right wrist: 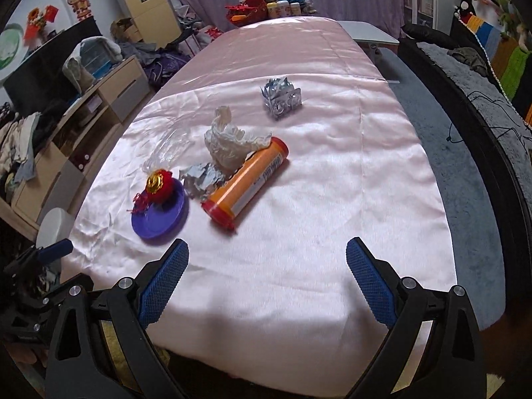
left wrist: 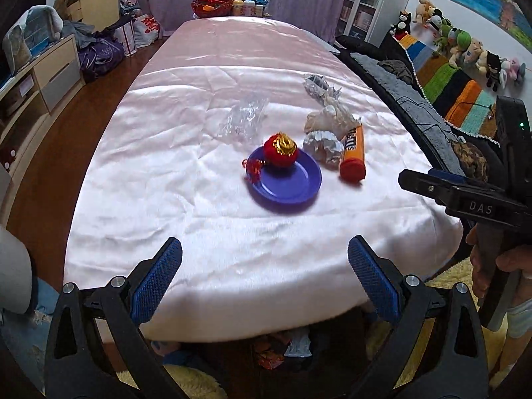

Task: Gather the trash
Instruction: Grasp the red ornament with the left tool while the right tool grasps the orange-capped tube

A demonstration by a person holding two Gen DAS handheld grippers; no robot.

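On the pink satin tablecloth (left wrist: 186, 179) (right wrist: 332, 199) lie a crumpled white tissue (left wrist: 329, 116) (right wrist: 232, 141), a ball of silver foil (left wrist: 324, 148) (right wrist: 202, 179), a second silver wrapper (left wrist: 317, 83) (right wrist: 281, 96), a clear plastic wrapper (left wrist: 244, 118) (right wrist: 169, 151) and an orange M&M's tube (left wrist: 354, 154) (right wrist: 247, 183). A red and gold ornament (left wrist: 281, 149) (right wrist: 159, 184) sits on a purple plate (left wrist: 289, 181) (right wrist: 163, 219). My left gripper (left wrist: 264, 281) is open and empty over the near table edge. My right gripper (right wrist: 267, 279) is open and empty, short of the tube.
A red basket and bottles (left wrist: 229, 3) stand at the table's far end. A dark sofa (left wrist: 415, 99) with a striped blanket and plush toys runs along the right. A cabinet (left wrist: 43, 76) stands left. A white bin (right wrist: 55, 226) with trash (left wrist: 286, 345) shows by the near edge.
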